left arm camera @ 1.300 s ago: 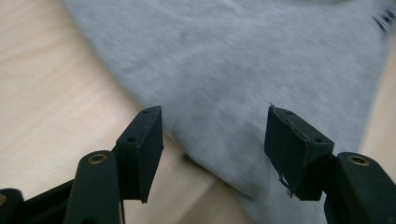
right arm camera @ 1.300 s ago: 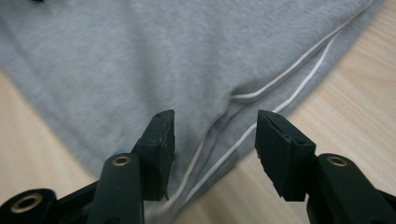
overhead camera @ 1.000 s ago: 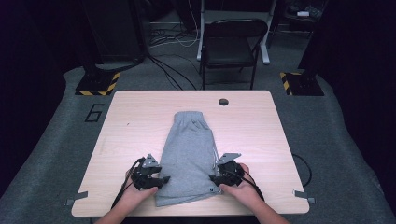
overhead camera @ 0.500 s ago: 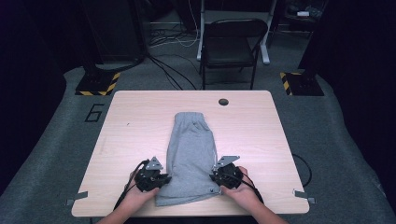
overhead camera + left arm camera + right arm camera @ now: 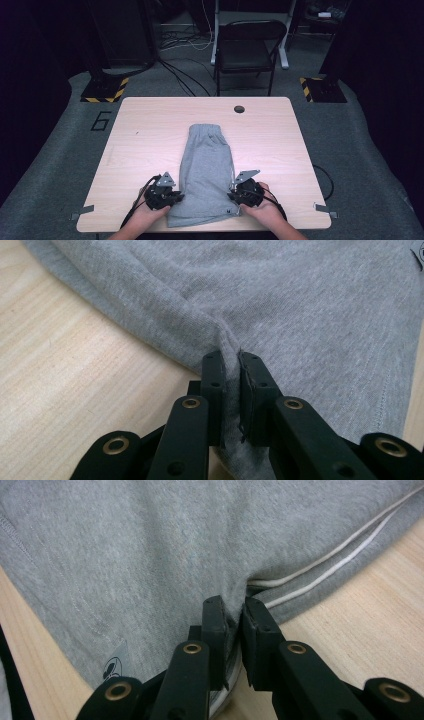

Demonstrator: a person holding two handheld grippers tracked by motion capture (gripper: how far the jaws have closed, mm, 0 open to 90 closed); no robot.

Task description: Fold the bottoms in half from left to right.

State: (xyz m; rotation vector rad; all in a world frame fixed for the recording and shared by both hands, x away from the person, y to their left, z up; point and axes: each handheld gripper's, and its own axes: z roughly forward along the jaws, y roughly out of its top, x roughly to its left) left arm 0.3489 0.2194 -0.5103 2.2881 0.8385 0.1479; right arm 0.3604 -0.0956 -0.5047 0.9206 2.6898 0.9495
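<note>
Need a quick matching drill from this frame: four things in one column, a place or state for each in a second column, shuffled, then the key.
1. left gripper
2. right gripper
3. grey shorts
4. folding chair

A. flat on the table, waistband at the far end
B. on the floor beyond the table
C. pinching the plain side edge of the shorts
D. pinching the side edge with white stripes

Pairs: 1-C, 2-D, 3-A, 4-B

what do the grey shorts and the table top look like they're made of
Grey shorts: soft heathered knit, probably cotton jersey; fine ribs show, and it puckers where the left tool pinches it. The white side stripes look like sewn-on piping.
Table: pale wood-grain top, matte; laminate or veneer, hard to tell which.
</note>
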